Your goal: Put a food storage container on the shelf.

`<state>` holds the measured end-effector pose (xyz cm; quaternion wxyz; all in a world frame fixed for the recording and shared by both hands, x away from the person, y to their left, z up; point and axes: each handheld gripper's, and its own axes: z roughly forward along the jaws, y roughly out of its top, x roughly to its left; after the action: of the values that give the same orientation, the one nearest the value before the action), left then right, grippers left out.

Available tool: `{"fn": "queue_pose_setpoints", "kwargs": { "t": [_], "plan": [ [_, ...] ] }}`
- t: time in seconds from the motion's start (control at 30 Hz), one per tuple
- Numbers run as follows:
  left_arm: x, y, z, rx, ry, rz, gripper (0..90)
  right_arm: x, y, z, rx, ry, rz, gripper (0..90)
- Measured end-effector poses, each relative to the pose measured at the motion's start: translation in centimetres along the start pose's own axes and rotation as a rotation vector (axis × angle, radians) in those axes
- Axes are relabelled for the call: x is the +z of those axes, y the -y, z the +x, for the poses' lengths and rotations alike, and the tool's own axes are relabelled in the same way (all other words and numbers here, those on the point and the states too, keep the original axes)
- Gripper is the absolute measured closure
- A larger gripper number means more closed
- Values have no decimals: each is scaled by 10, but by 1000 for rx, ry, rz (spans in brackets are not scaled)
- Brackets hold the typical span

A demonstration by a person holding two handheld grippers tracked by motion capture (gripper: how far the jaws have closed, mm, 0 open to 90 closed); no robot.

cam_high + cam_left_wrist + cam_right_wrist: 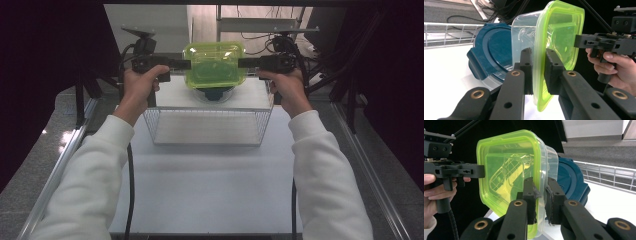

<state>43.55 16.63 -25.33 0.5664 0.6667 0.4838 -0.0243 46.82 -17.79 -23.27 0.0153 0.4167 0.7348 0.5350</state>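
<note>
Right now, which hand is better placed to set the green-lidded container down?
Neither clearly: the left tool and right tool each clamp opposite rim edges of the green-lidded container, held above the blue-lidded container. Probably both lower together.

High view overhead, forward-down; gripper views close, facing across shared container (214,65)

The lidded container (214,65) hangs between the left gripper (186,64) and the right gripper (242,63), each clamped on one of its opposite edges. Directly below it, under both grippers, a second lidded container (214,93) rests on the surface (210,190) inside a wire basket (207,134), whose near wall lies on the person's side of the grippers.
</note>
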Motion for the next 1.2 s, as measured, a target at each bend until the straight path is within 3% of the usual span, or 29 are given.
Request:
{"fn": "queue_pose_setpoints", "kwargs": {
  "t": [0.27, 0.57, 0.8, 0.9, 1.0, 1.1, 1.2],
  "plan": [
    [9, -3, 12, -31, -8, 19, 791, 11, -2, -13, 60, 1, 35, 787],
    [17, -11, 32, -142, 35, -1, 790, 24, -8, -28, 156, -11, 35, 765],
    [29, -15, 52, -248, 72, -15, 749, 38, -8, -45, 278, -38, 30, 716],
    [30, -13, 57, -255, 90, -23, 741, 40, -7, -48, 297, -54, 23, 701],
    [32, -12, 56, -236, 74, -27, 711, 40, -6, -49, 300, -59, 20, 679],
    [32, -12, 53, -225, 51, -62, 550, 41, -4, -48, 290, -33, -1, 519],
    [29, -12, 49, -184, 14, -99, 409, 38, -2, -47, 272, -38, -48, 376]
  ]
}}
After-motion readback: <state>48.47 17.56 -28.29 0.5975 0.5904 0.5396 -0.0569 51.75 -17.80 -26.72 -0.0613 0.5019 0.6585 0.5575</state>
